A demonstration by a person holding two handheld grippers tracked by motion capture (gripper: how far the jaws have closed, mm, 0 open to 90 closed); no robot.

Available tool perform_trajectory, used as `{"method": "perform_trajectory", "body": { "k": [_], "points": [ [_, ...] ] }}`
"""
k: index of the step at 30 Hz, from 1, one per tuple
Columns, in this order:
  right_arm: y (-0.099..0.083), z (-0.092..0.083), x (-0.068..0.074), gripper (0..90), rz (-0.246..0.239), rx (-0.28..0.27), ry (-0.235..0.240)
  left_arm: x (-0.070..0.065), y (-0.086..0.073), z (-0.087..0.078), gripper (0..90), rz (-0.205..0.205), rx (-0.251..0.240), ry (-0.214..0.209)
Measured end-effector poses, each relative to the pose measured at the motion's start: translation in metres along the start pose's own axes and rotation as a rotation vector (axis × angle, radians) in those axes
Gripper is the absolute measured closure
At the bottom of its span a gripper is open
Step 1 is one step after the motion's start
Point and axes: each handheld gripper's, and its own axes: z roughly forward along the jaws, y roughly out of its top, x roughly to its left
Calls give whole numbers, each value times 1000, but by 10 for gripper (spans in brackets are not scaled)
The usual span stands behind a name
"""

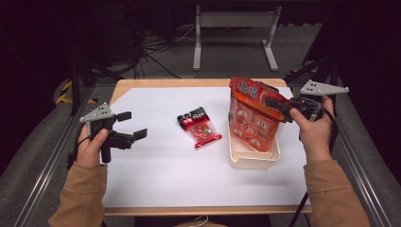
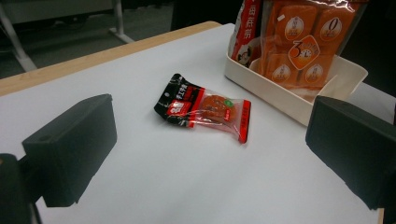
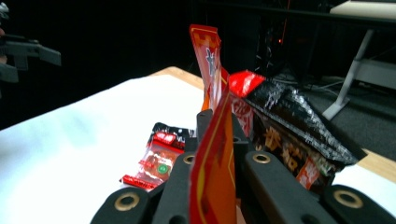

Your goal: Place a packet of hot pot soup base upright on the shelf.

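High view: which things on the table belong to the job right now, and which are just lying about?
In the job:
- large orange plastic snack bag, pinched at its top edge by the right claw
- cream rectangular plastic tray that it stands in

Lying about:
- small red-and-black snack packet, flat on the white table top
- left claw, open, holding nothing

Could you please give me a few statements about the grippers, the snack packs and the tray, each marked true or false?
1. The right gripper is shut on the large orange bag. True.
2. The small snack packet lies inside the cream tray. False: it lies flat on the white table, left of the tray.
3. The left gripper has open jaws with nothing between them. True.
4. The large orange bag lies flat on the table. False: it stands in the tray, held at its top edge.
5. The left gripper touches the small snack packet. False: it is apart from it.
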Motion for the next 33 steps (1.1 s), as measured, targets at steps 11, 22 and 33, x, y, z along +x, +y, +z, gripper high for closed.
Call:
{"method": "perform_trajectory", "body": {
  "k": [11, 22, 33],
  "points": [
    [-11, 3, -2, 894, 16, 28, -3, 1, -2, 6, 23, -19, 6, 4],
    [-25, -1, -2, 895, 49, 33, 14, 0, -2, 17, 16, -17, 22, 11],
    [-31, -6, -2, 895, 62, 15, 0, 5, -3, 26, 54, -41, 44, 21]
  ]
}}
